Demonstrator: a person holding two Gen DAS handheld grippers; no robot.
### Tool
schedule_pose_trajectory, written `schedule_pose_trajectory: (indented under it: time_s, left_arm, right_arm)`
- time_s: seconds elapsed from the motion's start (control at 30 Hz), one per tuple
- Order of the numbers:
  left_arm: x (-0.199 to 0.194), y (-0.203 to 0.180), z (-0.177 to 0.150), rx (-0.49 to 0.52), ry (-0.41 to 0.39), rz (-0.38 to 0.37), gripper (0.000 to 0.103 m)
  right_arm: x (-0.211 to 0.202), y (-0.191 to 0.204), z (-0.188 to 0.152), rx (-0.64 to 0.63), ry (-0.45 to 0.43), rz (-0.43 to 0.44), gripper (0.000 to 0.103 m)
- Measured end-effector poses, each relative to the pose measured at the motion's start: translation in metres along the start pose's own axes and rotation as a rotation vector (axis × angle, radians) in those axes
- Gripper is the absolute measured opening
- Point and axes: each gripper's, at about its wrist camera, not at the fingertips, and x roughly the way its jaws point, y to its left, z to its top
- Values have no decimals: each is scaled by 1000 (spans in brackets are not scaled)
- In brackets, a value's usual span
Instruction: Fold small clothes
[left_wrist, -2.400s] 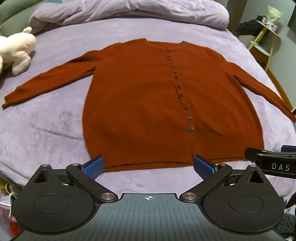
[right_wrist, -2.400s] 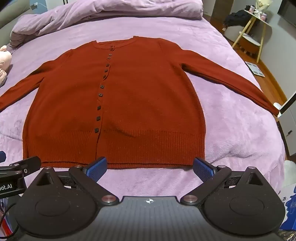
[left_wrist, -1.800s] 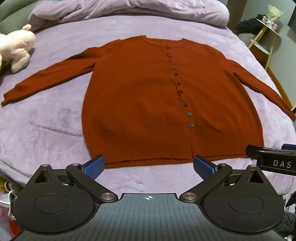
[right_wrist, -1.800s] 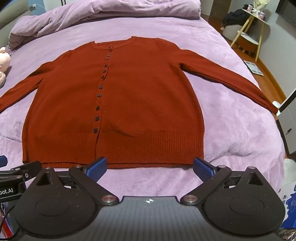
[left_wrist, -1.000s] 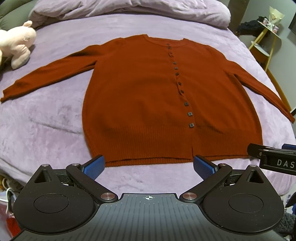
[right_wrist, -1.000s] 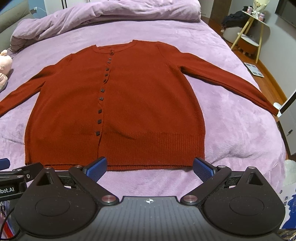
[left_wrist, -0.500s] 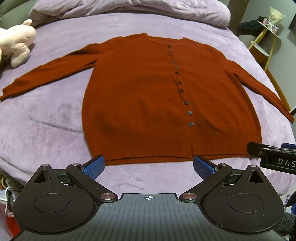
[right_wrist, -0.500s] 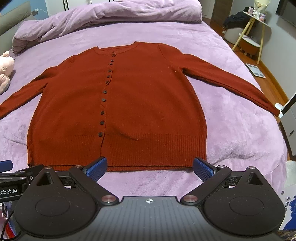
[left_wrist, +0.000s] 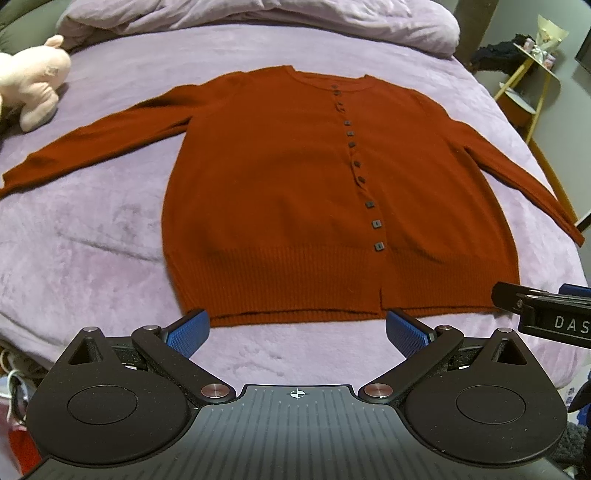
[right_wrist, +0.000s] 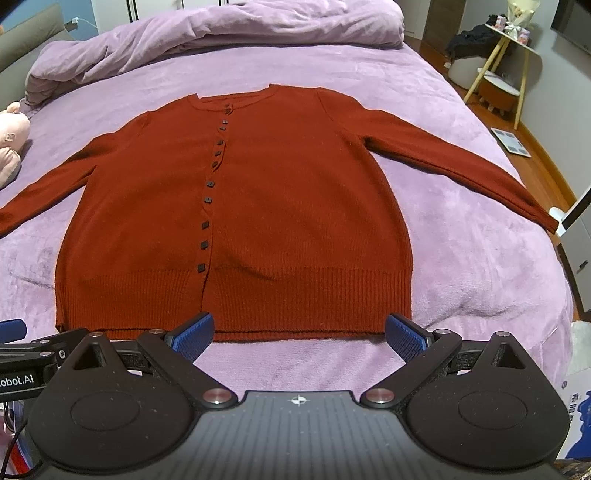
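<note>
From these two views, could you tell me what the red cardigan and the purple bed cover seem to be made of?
The cardigan looks like a fine knit, perhaps wool or acrylic: matte, with a ribbed hem band and small dark square buttons, possibly plastic. The bed cover looks like plush fleece or velvet: a soft sheen, with darker brushed streaks in the nap.

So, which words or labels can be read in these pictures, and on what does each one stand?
"DAS": on the right tongs, at the left camera's right edge; cut off.
"obot.AI": on the left tongs, at the right camera's left edge; cut off.
Blue print on a white box: too blurred to read.
</note>
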Motion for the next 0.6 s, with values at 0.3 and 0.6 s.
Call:
schedule_pose_trajectory:
  time_s: [0.3,0.6]
  left_arm:
    - [1,2,-1,-1,8,6,103]
    - [2,5,-2,-7,14,3,103]
  right_arm:
    - [-1,1,0,-8,-4,12,99]
    - [-1,0,1,-8,-7,26,99]
